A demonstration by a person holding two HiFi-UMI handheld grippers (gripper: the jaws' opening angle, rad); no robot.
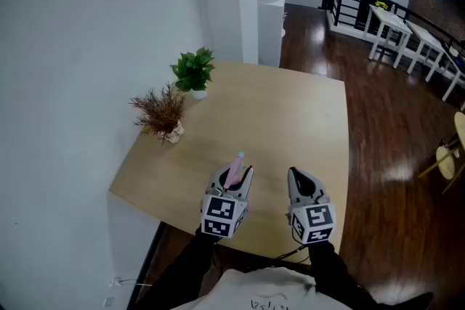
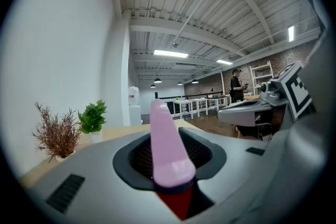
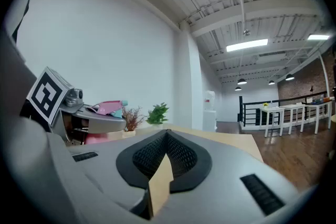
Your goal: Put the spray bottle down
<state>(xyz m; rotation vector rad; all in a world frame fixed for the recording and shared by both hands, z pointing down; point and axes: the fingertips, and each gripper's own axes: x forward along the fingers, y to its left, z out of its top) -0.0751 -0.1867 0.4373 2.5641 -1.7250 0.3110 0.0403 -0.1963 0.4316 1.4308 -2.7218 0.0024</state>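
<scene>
Left gripper view: left tool (image 2: 170,134) clamped narrow on pink spray bottle (image 2: 167,149), pink head poking up between the jaws. Right gripper view: right tool (image 3: 167,134) jaws together, nothing between them. Head view: both tools side by side over near edge of table (image 1: 290,120), pointing roughly level, away from the body. Bottle held upright-ish in left tool, over the near part of the table; base hidden by the tool, so contact with the tabletop not readable.

Step, by judgement: carry/lower phase, bottle not yet released. Next move probably needs lowering until the base sits flat on bare tabletop, then opening the jaws and backing off straight so the bottle doesn't tip. Plenty of free surface ahead.

Table: light wood, mostly bare. Green potted plant (image 1: 193,71) and dried reddish plant (image 1: 161,112) at the far left edge by the white wall, well apart from the bottle. Beyond: dark wood floor (image 1: 378,127), water dispenser (image 1: 270,18), black railing (image 1: 352,7), white tables (image 1: 392,29). Person (image 2: 236,84) far off in the background.
</scene>
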